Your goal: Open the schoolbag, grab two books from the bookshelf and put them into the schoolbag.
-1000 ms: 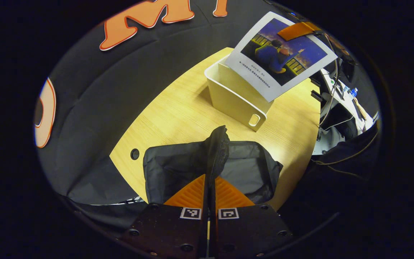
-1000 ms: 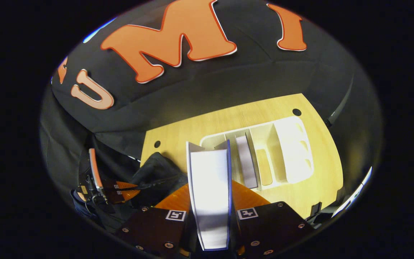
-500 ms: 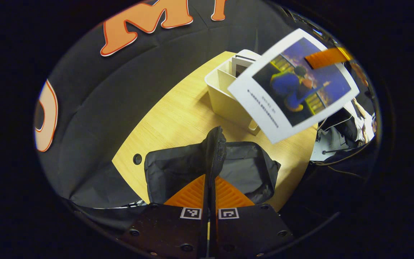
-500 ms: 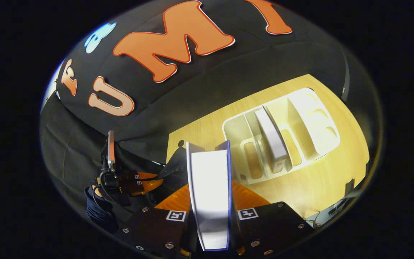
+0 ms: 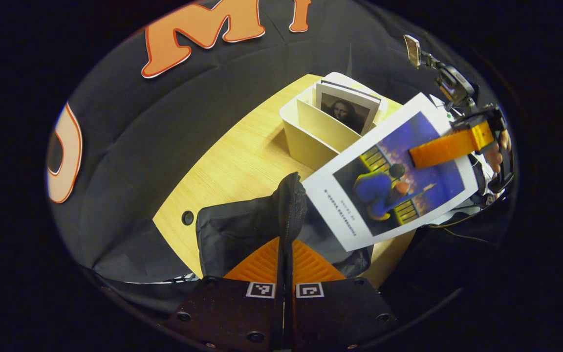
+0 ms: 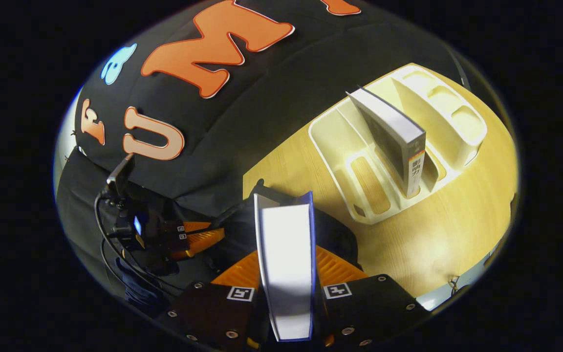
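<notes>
My left gripper (image 5: pixel 285 249) is shut on the raised zipper edge of the black schoolbag (image 5: pixel 237 230), holding its mouth up. A book with a blue picture cover (image 5: pixel 389 176) hangs tilted over the bag's right side, clamped by my right gripper (image 5: pixel 438 149). In the right gripper view that book (image 6: pixel 285 234) stands edge-on between the fingers of my right gripper (image 6: pixel 286 266), above the schoolbag (image 6: pixel 335 239). The left gripper (image 6: pixel 203 239) sits at the bag's left. A cream bookshelf (image 5: pixel 311 137) holds a second book (image 5: pixel 347 110); it leans in the bookshelf (image 6: pixel 359 195) as a grey-edged book (image 6: pixel 394 142).
Bag and shelf rest on a light wooden table (image 5: pixel 232 166) with a round cable hole (image 5: pixel 187 216). The table's near edge (image 6: pixel 433 239) runs at the right. A hand (image 5: pixel 496 156) holds the right gripper, which carries a small device on a stalk (image 5: pixel 450 80). Black cloth walls surround the table.
My right gripper has carried the blue-cover book from above the shelf down and over to the bag's opening. The left gripper has kept its hold on the bag's edge.
</notes>
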A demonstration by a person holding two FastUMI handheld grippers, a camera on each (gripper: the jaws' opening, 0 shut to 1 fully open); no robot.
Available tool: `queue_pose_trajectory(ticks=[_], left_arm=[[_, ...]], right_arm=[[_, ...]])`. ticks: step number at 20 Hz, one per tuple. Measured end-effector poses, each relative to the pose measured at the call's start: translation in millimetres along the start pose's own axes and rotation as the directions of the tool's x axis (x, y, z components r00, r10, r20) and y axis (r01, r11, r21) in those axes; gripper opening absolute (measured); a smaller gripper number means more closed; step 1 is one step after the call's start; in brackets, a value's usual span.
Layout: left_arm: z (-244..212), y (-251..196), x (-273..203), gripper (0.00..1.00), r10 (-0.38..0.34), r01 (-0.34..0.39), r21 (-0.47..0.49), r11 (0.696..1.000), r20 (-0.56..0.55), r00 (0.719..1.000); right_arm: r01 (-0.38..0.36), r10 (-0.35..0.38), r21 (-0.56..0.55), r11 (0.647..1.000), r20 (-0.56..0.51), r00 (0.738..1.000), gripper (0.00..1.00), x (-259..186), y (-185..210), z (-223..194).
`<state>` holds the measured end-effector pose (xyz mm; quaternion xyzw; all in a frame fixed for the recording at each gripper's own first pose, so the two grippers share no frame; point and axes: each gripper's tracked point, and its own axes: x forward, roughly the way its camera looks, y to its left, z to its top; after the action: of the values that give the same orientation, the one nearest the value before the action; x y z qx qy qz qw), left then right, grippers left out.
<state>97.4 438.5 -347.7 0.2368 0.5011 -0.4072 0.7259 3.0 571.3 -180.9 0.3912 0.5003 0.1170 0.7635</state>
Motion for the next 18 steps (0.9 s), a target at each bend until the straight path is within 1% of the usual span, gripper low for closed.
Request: queue_pose_trajectory(ticks=[2,4,7,10,15,18], left_arm=[[0.6,-3.0,-1.5,0.01,-0.003,0.003,-0.006,1.000,0.007,1.000],[0.6,-6.1,-2.3,0.01,-0.006,0.007,-0.018,1.000,0.019,1.000],[4.9,-10.5,-5.8,0.01,0.005,-0.004,-0.035,0.999,0.054,0.999],[4.3,-18.8,-6.6,0.01,-0.008,0.012,-0.048,0.999,0.078,0.997],[7.9,-39.6,-7.4,0.01,-0.040,0.047,-0.058,0.997,0.123,0.992],[6.2,-48.7,-6.8,0.01,-0.054,0.063,-0.067,0.996,0.131,0.990]], right_arm=[[-0.006,0.006,0.027,1.000,-0.011,1.000,0.37,20.9,-2.0,-11.3],[-0.033,0.033,0.043,0.999,-0.012,0.999,0.37,39.9,-1.7,-22.7],[-0.074,0.077,0.112,0.991,-0.026,0.997,0.37,66.6,-8.9,-42.5],[-0.102,0.106,0.153,0.983,-0.017,0.994,0.37,92.0,-3.5,-45.4],[-0.112,0.118,0.192,0.975,-0.020,0.993,0.37,130.0,16.4,-61.2],[-0.109,0.117,0.220,0.969,-0.025,0.993,0.37,149.2,20.7,-65.4]])
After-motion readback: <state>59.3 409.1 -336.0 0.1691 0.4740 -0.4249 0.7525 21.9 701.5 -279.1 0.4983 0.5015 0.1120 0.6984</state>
